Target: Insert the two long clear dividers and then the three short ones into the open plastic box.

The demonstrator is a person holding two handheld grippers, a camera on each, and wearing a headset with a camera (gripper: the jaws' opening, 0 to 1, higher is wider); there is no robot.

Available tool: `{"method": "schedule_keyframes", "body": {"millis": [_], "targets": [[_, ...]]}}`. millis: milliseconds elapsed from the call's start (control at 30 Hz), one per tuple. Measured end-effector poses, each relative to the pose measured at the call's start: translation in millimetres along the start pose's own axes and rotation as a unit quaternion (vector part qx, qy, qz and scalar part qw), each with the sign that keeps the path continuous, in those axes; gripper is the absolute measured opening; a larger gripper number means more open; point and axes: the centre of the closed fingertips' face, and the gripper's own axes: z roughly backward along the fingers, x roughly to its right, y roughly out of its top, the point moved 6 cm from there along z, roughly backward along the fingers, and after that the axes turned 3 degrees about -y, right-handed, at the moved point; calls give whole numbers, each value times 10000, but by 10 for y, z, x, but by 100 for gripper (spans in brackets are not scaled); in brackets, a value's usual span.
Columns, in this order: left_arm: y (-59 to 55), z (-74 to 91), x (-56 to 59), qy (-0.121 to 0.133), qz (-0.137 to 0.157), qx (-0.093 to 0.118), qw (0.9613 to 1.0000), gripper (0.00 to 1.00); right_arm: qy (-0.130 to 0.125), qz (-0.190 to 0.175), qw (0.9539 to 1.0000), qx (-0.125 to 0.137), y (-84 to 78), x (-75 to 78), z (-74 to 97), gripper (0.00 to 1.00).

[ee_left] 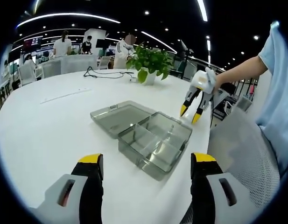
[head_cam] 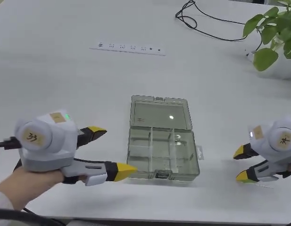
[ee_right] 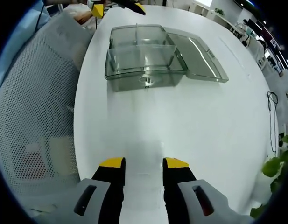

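The open clear plastic box (head_cam: 162, 160) sits mid-table with its lid (head_cam: 160, 113) laid flat behind it. Clear dividers (head_cam: 150, 140) stand inside and split it into several compartments. My left gripper (head_cam: 112, 150) hovers just left of the box, open, nothing between its fingers. In the left gripper view the box (ee_left: 153, 140) lies ahead of the left gripper (ee_left: 147, 161). My right gripper (head_cam: 239, 164) is open and holds nothing, a short way right of the box. In the right gripper view the right gripper (ee_right: 144, 163) points at the box (ee_right: 144, 60) across bare table.
A white power strip (head_cam: 128, 48) lies at the back of the white table (head_cam: 65, 84). A black cable (head_cam: 202, 23) and a potted plant (head_cam: 272, 33) are at the back right. A mesh chair (ee_right: 36, 93) stands by the table's near edge.
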Motion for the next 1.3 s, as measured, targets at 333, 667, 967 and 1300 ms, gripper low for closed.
{"method": "schedule_keyframes", "body": {"millis": [333,667,967,1300], "targets": [[28,-184,37,-155,408,-87,9990,74,-361,246,9982,414,293,78,180,32],[253,-393,149,-489,1228,-15,9912,59,-964,618,9898,849,833,61,398,32],[388,-557,285,-800,2284,105,9702,43,-1332,966,9815,976,1198,5,458,32],[426,-679,416,-982,2906,113,9517,28,-1623,1190,9742,1021,1504,-107,417,32]]}}
